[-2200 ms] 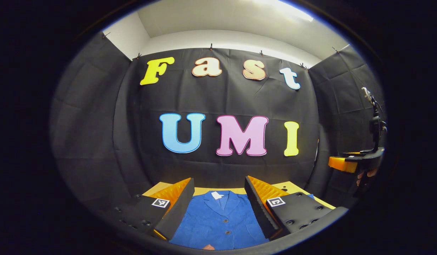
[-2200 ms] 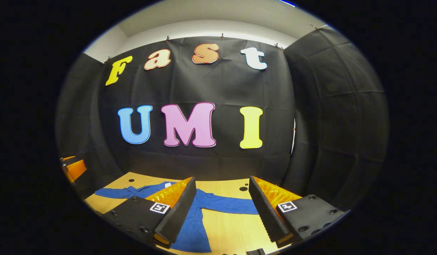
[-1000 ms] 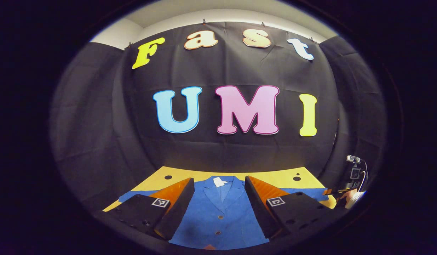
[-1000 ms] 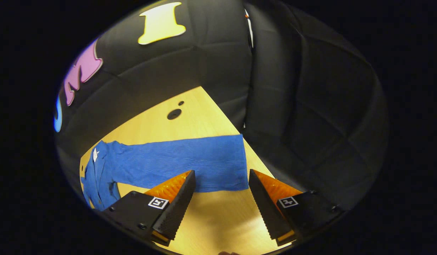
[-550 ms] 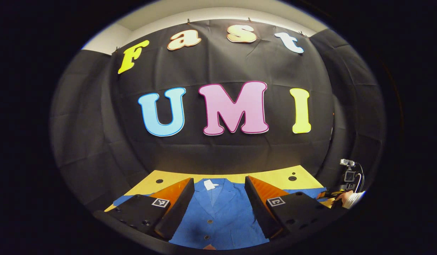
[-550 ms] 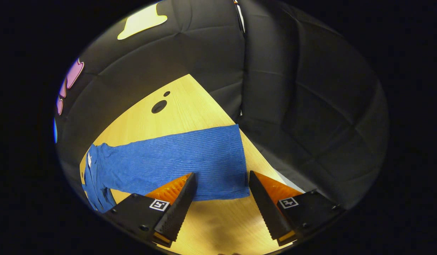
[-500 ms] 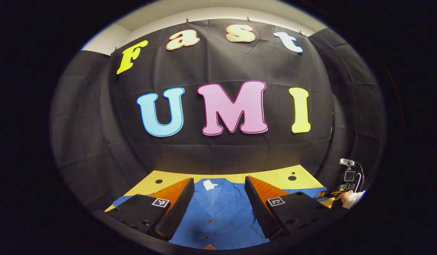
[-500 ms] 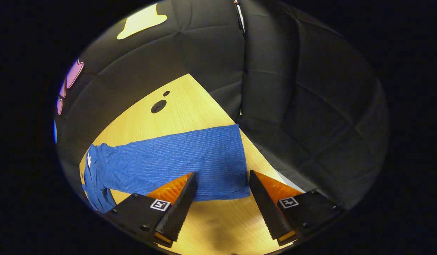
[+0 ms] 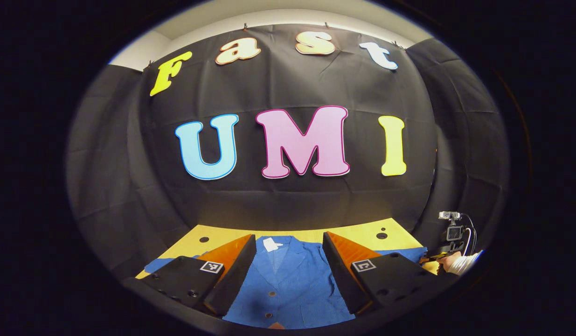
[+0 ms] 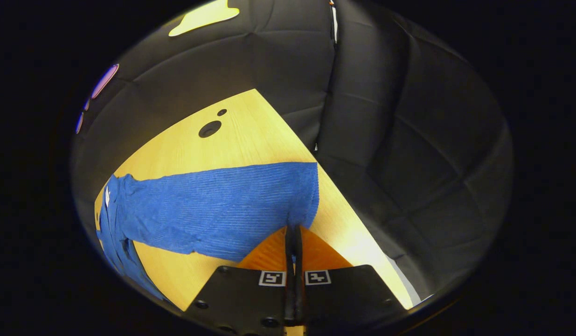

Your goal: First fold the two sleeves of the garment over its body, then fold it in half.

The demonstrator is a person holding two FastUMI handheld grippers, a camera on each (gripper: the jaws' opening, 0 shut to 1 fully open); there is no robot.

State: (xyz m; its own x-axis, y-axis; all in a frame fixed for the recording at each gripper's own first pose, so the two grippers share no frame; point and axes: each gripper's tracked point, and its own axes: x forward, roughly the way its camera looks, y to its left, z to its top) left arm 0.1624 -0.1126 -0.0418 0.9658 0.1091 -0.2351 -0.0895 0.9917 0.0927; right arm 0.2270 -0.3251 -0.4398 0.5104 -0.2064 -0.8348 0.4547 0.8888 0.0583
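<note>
We see right tongs [image 10: 292,233] pinched together on cuff corner of blue sleeve [image 10: 213,205]. Sleeve stretches flat across wooden surface [image 10: 250,135] toward jacket body at left edge. Two holes [image 10: 210,128] in surface beyond sleeve. We see left tongs [image 9: 288,261] spread apart, hovering over blue jacket [image 9: 288,284], which lies buttoned, collar away from us. White tag [image 9: 270,244] at collar. Hand [image 9: 451,262] with other tongs far right.

Black gripper bodies with screw holes and square black-and-white markers [image 10: 271,278]; a white sleeve [image 9: 467,262] at the far hand.
</note>
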